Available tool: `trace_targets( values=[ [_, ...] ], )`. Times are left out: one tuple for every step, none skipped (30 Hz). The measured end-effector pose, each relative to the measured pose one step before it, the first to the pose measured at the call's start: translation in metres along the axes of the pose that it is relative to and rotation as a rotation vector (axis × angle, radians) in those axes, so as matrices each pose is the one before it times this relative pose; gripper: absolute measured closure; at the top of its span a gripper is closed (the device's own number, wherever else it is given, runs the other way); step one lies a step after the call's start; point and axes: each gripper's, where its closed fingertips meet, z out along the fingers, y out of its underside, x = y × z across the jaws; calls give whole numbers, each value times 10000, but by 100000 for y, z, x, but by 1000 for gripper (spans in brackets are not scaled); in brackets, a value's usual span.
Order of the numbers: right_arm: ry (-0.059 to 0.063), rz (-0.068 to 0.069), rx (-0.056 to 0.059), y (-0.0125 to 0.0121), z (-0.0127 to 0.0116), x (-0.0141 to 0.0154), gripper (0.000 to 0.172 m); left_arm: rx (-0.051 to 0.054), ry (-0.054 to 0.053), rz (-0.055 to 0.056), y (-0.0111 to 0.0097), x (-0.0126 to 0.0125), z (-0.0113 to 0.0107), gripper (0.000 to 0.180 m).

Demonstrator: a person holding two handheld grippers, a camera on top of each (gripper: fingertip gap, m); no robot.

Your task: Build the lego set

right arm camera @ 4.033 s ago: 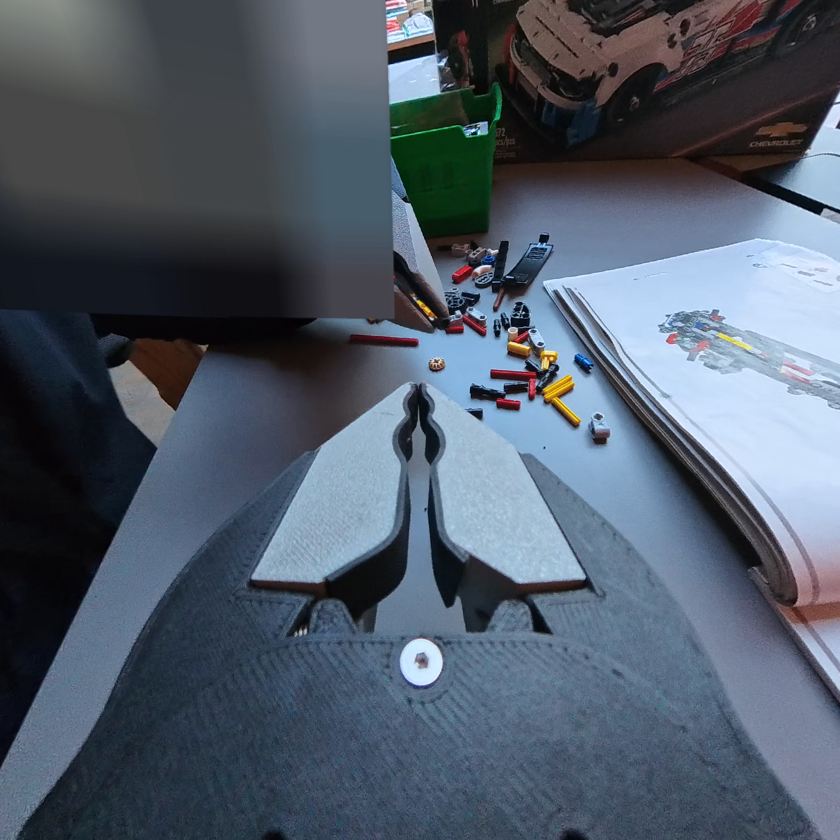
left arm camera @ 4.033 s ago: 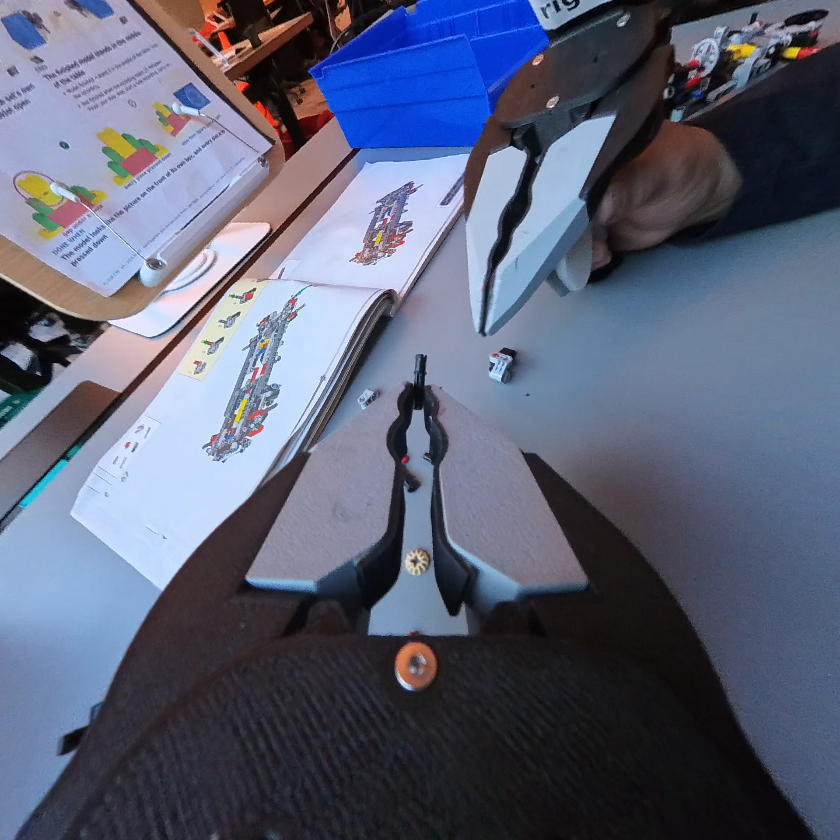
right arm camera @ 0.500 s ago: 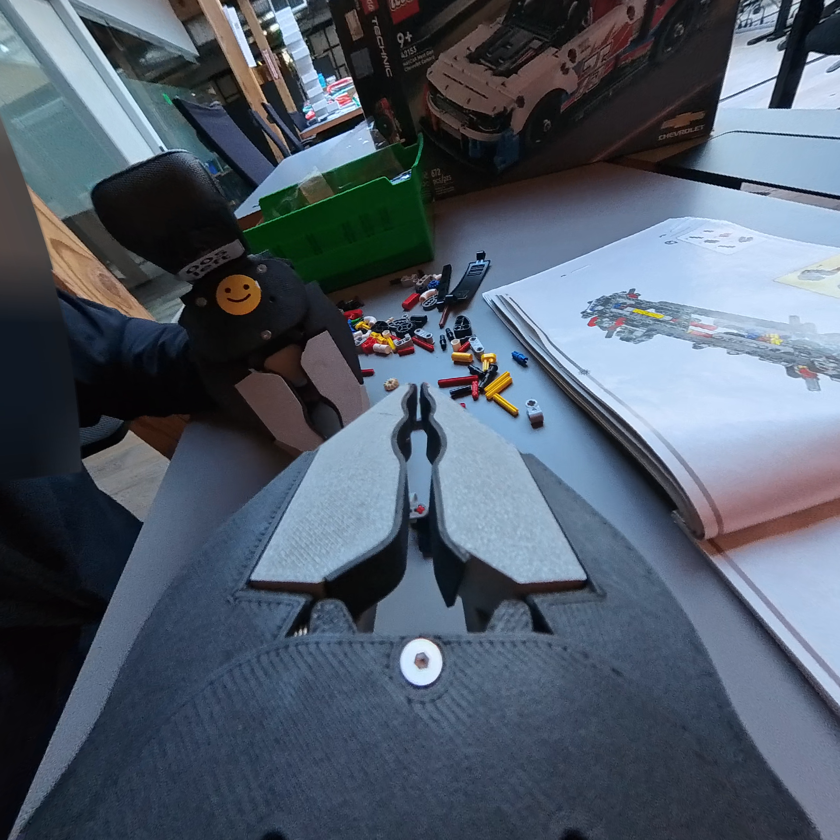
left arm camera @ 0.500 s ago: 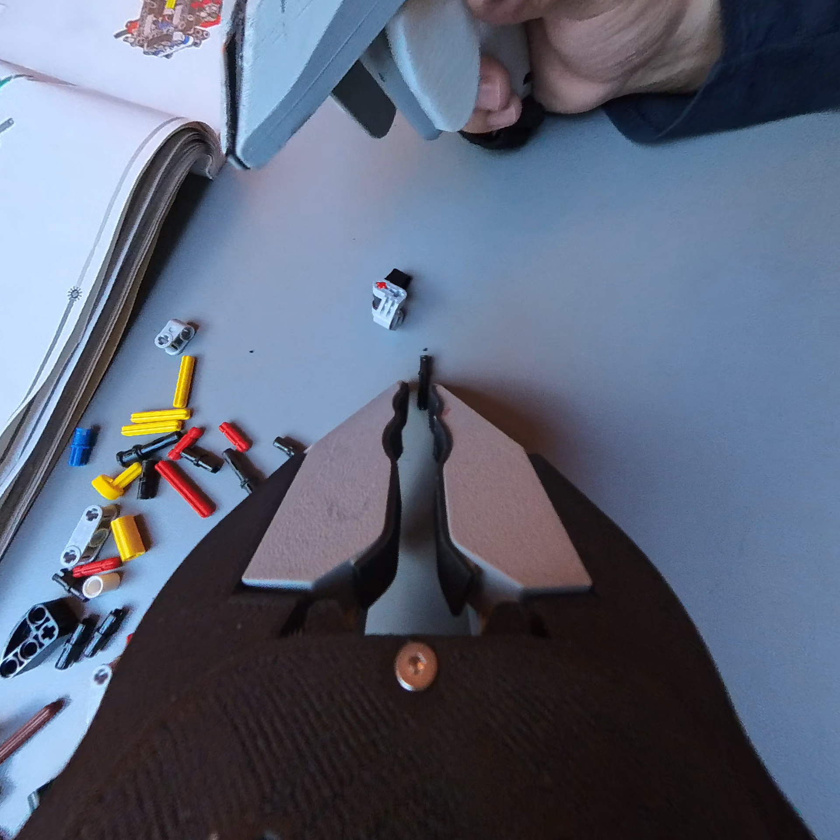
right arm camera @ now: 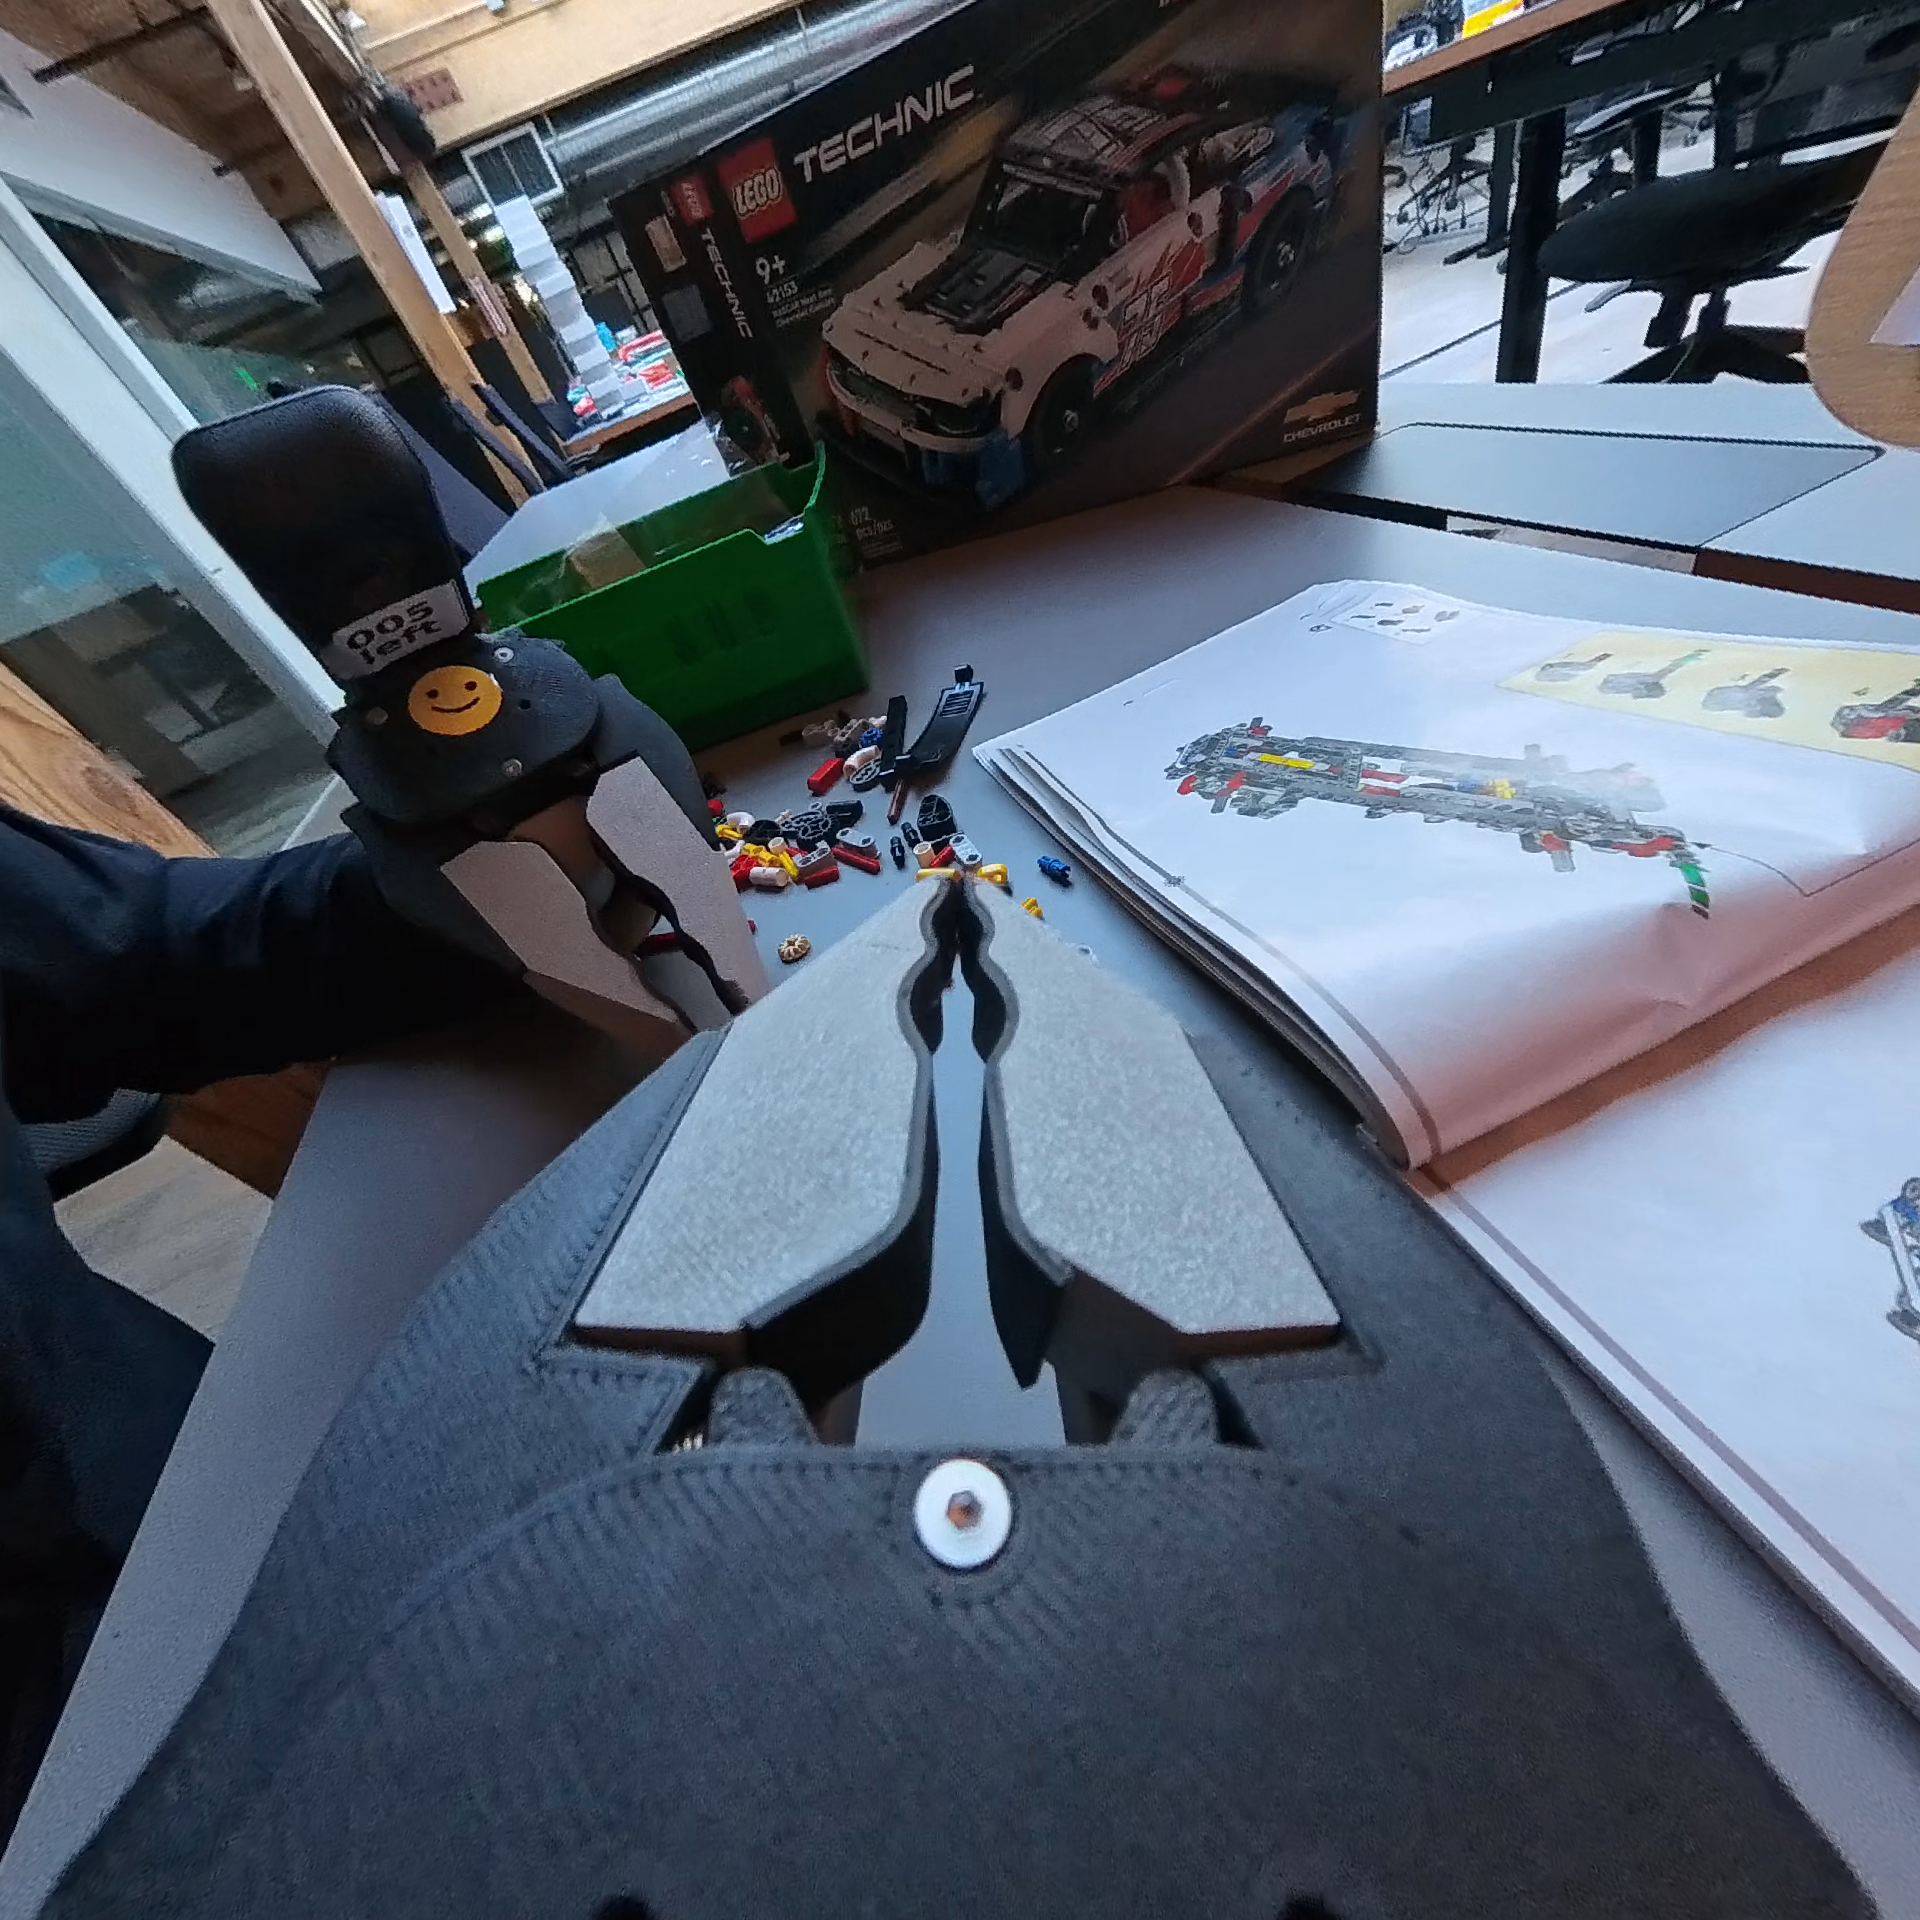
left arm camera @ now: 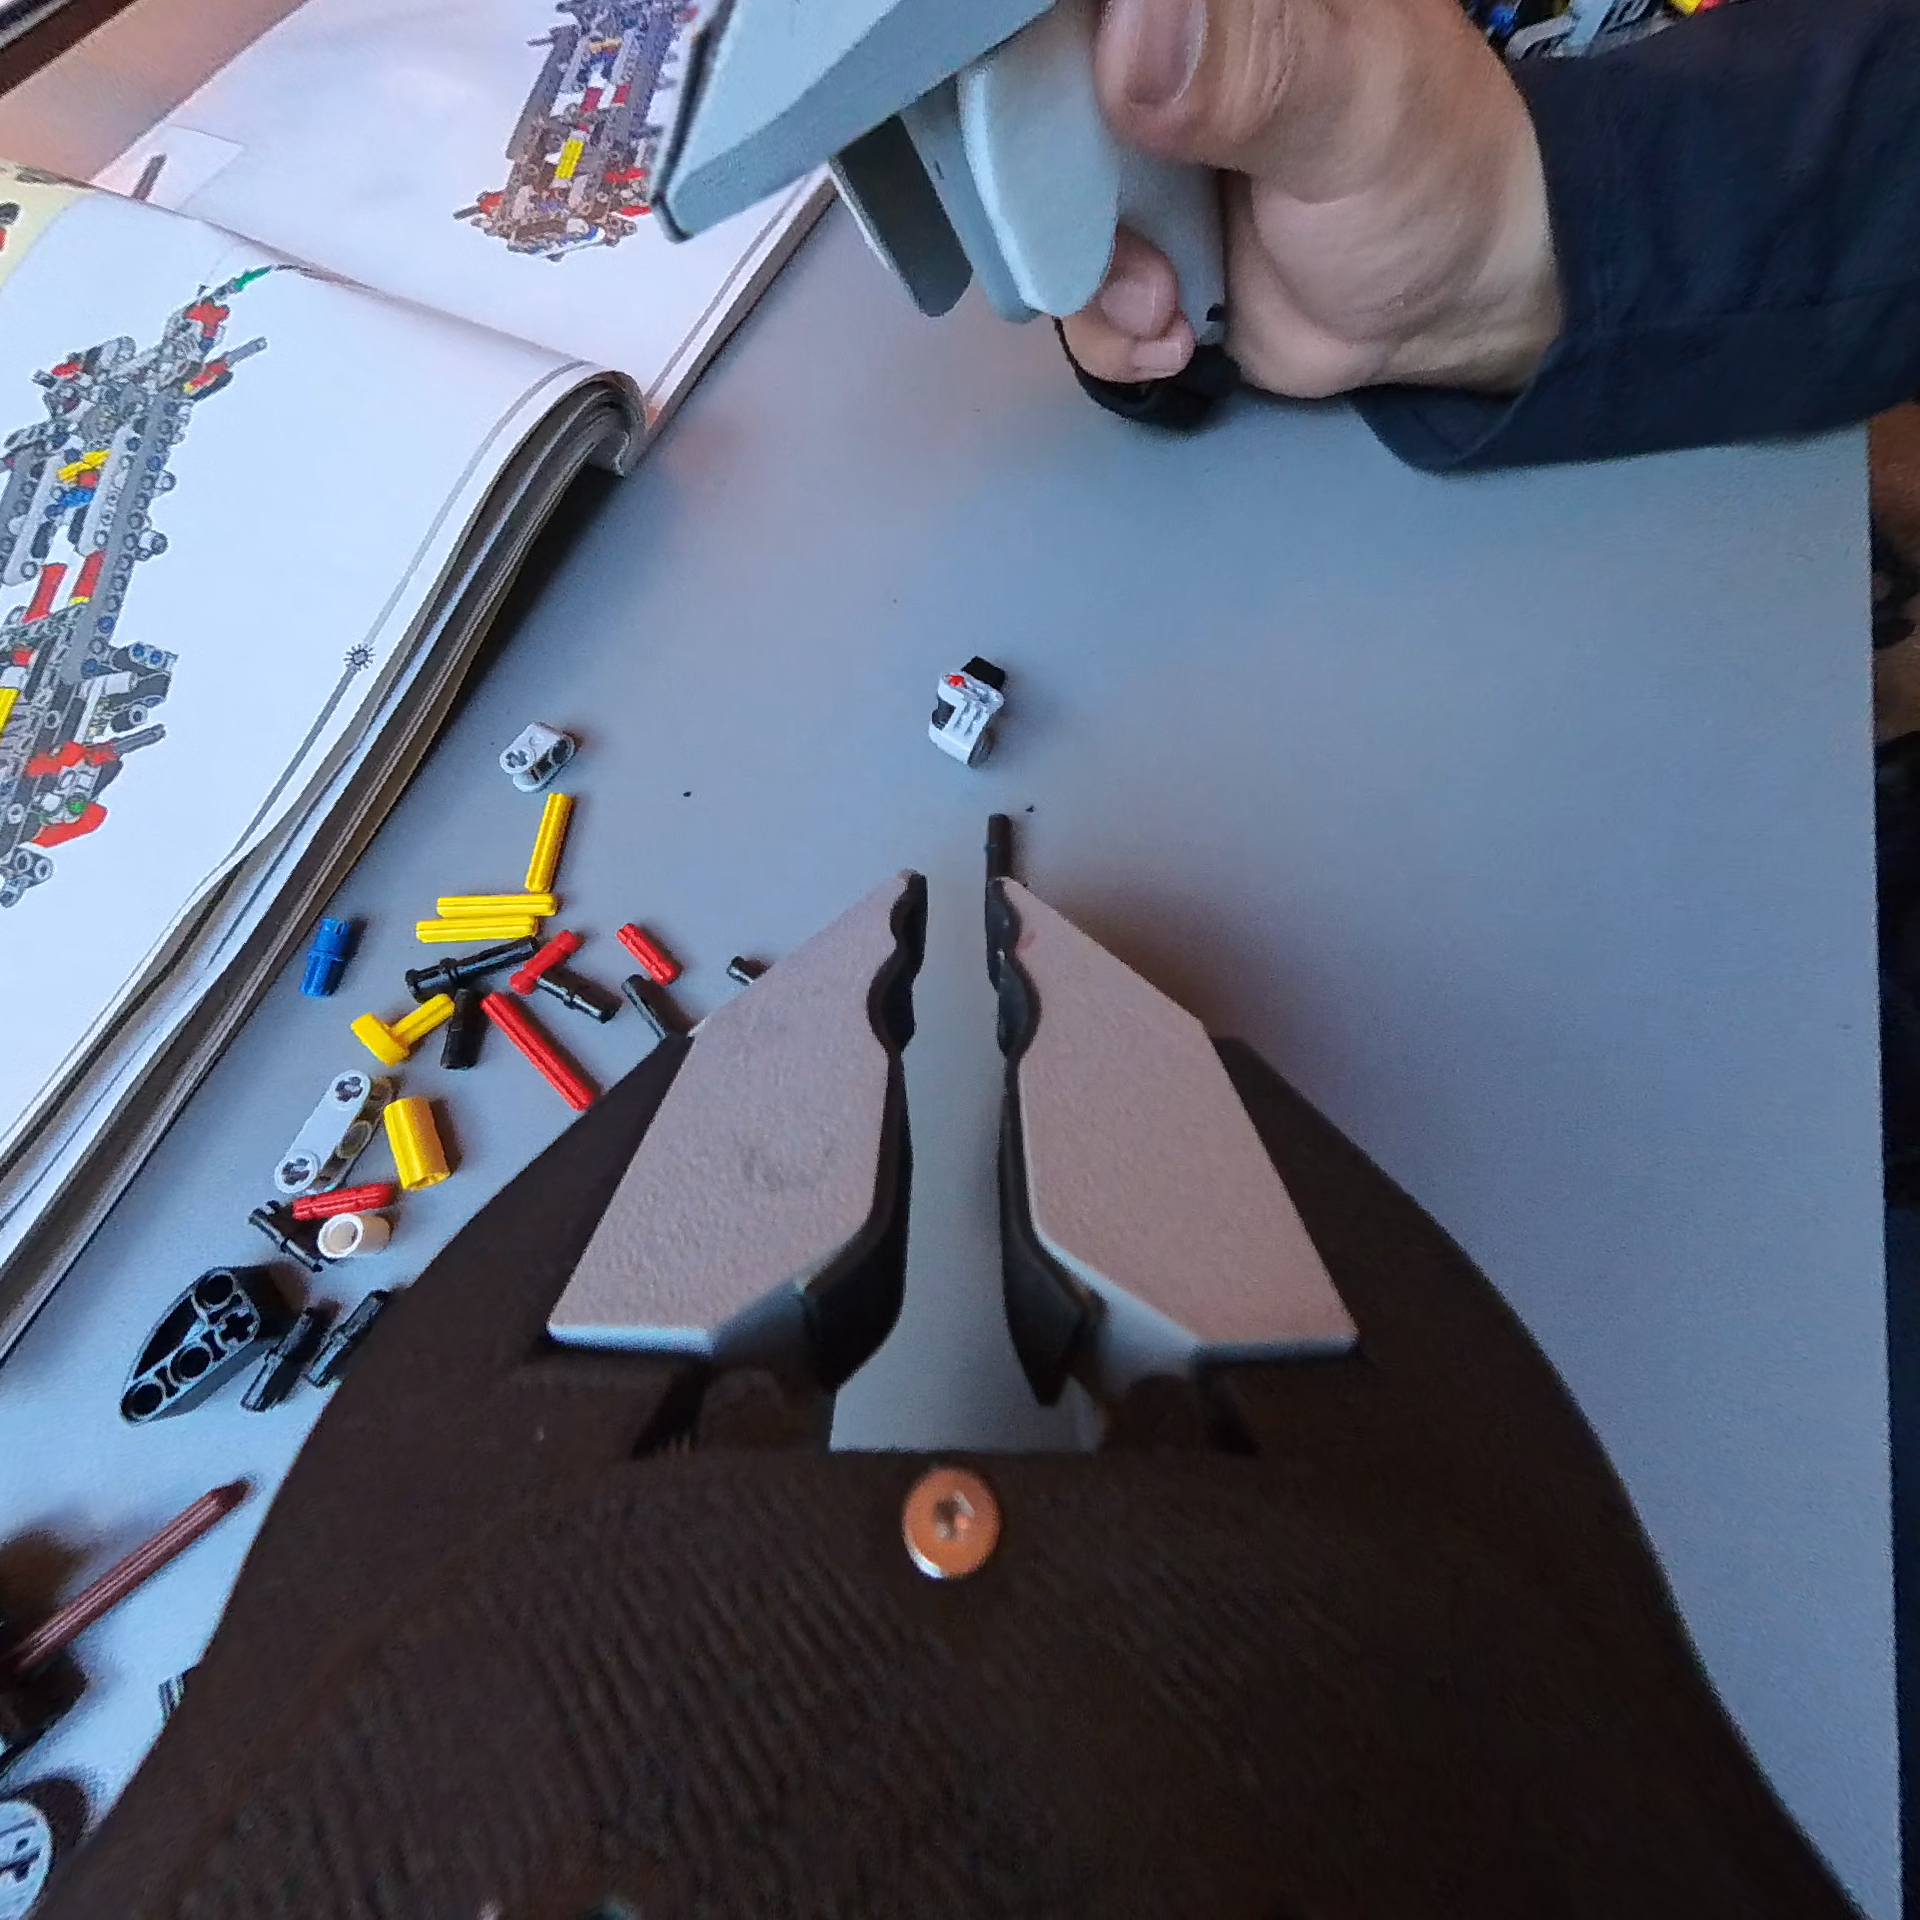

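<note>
Left wrist view: above the grey counter point(left arm camera: 1351, 727), the left hand-held gripper point(left arm camera: 956, 894) stands spread, a small black pin point(left arm camera: 1000, 844) seemingly clinging to one fingertip and liable to drop; the right hand-held gripper point(right arm camera: 958, 896) hangs pressed together, apparently empty.

Left gripper point(left arm camera: 956, 883) hovers low over grey table point(left arm camera: 1455, 831), jaws slightly apart, small black pin point(left arm camera: 1000, 844) clinging to one fingertip, other pad clear of it. Right gripper point(right arm camera: 961, 904) held higher above table, tips pressed together. Hand point(left arm camera: 1320, 197) in dark sleeve point(left arm camera: 1714, 229) squeezes right gripper's grey trigger handle.
</note>
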Motion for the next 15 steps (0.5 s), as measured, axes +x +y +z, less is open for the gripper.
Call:
trace_targets(
  values=[
    [-1,-35,-59,100,68,-41,172,-91,7,53,148,68,94,171],
    [2,-41,-37,52,41,-32,172,-105,-39,73,149,18,107,171],
    [7,-34,-16,25,25,-24,172,-95,-63,94,133,12,114,171],
    [9,-17,-2,-3,10,3,172,-97,-59,94,135,26,140,171],
    [2,6,9,-9,5,20,172,-99,-58,76,125,13,149,171],
    [-1,31,9,-4,13,43,172,-78,-31,53,63,48,166,171],
    [-15,45,6,-1,38,38,172,-63,16,18,19,117,186,171],
    [-17,53,-2,6,52,32,172,-45,14,-3,-39,114,189,171],
    [-23,47,0,16,68,14,172,-43,28,9,-52,161,230,170],
    [-37,35,-7,21,76,-51,172,-66,17,35,-16,155,237,171],
    [-35,13,-22,31,88,-75,172,-113,-67,75,48,36,261,170],
    [-27,-18,-28,50,91,-101,172,-152,-102,108,134,-13,276,170],
    [-17,-40,-34,51,69,-107,172,-90,-59,83,76,26,254,172],
    [-11,-55,-31,39,43,-116,172,10,79,6,-76,162,66,175],
    [-8,-68,-27,20,25,-121,172,-9,88,-60,-23,101,46,177]
  ],
)
